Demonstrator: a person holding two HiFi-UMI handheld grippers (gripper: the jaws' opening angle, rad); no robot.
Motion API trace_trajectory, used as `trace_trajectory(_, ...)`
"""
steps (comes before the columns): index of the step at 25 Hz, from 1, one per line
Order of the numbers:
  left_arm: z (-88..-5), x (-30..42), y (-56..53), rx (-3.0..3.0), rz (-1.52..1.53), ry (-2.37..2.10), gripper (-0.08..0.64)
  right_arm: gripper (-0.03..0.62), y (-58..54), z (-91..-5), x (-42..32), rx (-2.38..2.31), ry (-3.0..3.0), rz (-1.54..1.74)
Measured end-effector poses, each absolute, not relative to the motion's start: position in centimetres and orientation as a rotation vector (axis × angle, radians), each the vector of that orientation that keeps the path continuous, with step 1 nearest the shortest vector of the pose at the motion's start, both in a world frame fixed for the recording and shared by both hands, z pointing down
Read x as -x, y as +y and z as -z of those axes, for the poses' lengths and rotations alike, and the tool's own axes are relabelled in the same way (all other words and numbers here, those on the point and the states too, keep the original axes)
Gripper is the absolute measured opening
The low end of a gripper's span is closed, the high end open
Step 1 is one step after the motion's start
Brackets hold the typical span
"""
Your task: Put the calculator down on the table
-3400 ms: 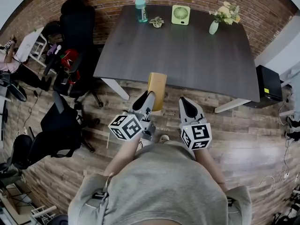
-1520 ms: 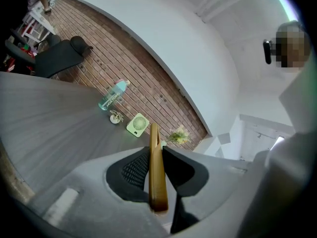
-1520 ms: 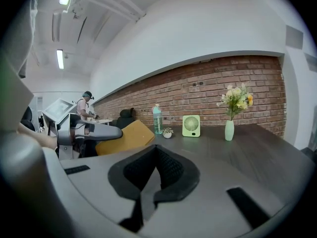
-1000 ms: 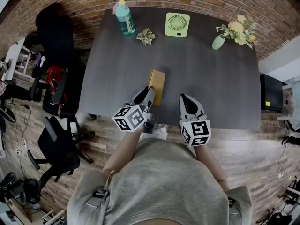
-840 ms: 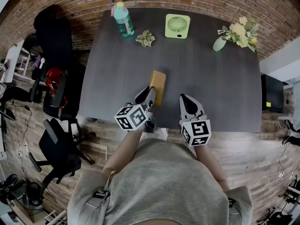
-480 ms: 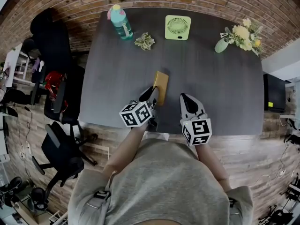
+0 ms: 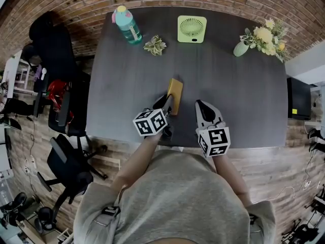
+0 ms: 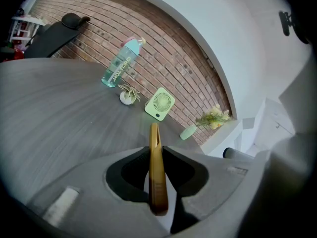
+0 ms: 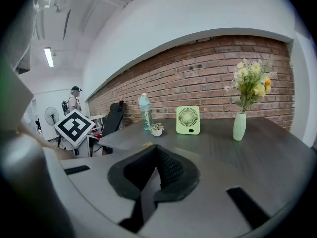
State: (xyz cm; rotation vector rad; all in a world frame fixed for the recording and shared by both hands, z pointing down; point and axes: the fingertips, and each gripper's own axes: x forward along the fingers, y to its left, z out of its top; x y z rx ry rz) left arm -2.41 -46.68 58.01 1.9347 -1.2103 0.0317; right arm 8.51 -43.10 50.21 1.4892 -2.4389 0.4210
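Observation:
A flat yellow calculator (image 7: 175, 89) hangs above the near part of the dark grey table (image 7: 233, 85). My left gripper (image 7: 166, 102) is shut on its near end. In the left gripper view the calculator (image 8: 155, 167) stands edge-on between the two jaws and sticks out forward over the tabletop. Whether it touches the table I cannot tell. My right gripper (image 7: 202, 107) hovers to its right over the table's front edge; in the right gripper view its jaws (image 9: 157, 151) meet with nothing between them.
Along the table's far edge stand a teal bottle (image 7: 126, 24), a small potted plant (image 7: 155, 46), a green desk fan (image 7: 192, 28) and a vase of flowers (image 7: 255, 37). Black office chairs (image 7: 63, 100) crowd the floor at the left. A brick wall runs behind the table.
The person has stepped up to the table. My left gripper has carried the calculator forward from beyond the edge to over the tabletop. The right gripper has kept pace beside it.

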Motion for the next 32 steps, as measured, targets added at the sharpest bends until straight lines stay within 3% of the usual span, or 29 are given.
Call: trace_trajectory(32,-62.2,4.1,-46.7,-1.880,-0.267,-1.274,0.115,0.002,-43.3,-50.5,-7.6,-1.468,-2.440,-0.432)
